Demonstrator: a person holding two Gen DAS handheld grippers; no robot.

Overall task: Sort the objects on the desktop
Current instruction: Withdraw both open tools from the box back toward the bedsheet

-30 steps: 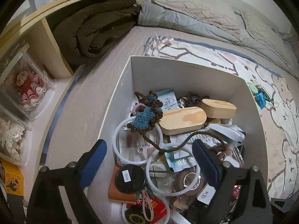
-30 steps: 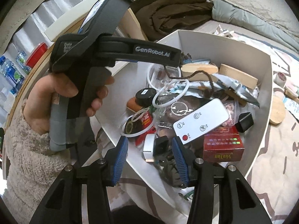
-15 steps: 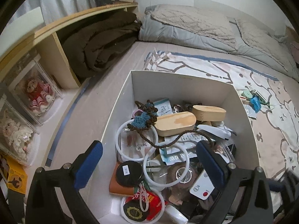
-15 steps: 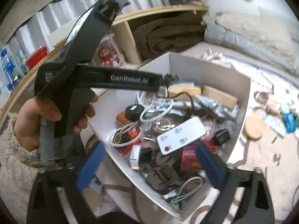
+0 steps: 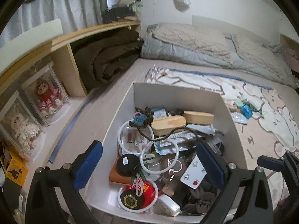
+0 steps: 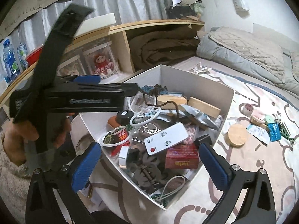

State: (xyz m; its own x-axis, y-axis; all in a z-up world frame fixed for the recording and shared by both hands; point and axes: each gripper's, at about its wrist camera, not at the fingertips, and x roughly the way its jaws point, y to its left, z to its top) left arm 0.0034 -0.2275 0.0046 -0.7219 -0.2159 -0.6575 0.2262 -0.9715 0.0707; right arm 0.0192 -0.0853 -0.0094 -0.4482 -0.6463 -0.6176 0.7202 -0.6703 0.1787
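A bed (image 5: 115, 85) is filling both views, a grey quilt (image 5: 214, 54) bunching along the top and a patterned cloth (image 6: 252, 160) spreading over the right side. A wooden shelf (image 6: 149, 25) is running along the upper left, holding a folded brown blanket (image 5: 108, 59) and clear cases of dolls (image 5: 46, 97).

A white box (image 5: 177, 93) is sitting on the bed at the centre of both frames, brimming with small objects. Inside it, a white remote (image 6: 166, 138) is lying toward the lower right of the heap, with a red carton (image 6: 182, 158) just below it in the right wrist view. Two pale wooden blocks (image 5: 168, 123) are resting toward the far wall, a blue crocheted piece (image 5: 141, 118) and its brown cord trailing across them. White rings (image 5: 158, 156) are overlapping beside a black round tin (image 5: 128, 163) left of centre.

Outside the box, at the right of the right wrist view, a round wooden disc (image 6: 236, 134), a roll of tape (image 6: 247, 108) and a small blue item (image 6: 273, 131) are lying scattered on the cloth.

The left tool (image 5: 149, 165) is hovering over the box's near end with its blue pads spread wide and nothing gripped between them. The right tool (image 6: 149, 165) is likewise standing wide and holding nothing above the box's near corner. A hand (image 6: 18, 140) at the left of the right wrist view is gripping the left tool's black handle.
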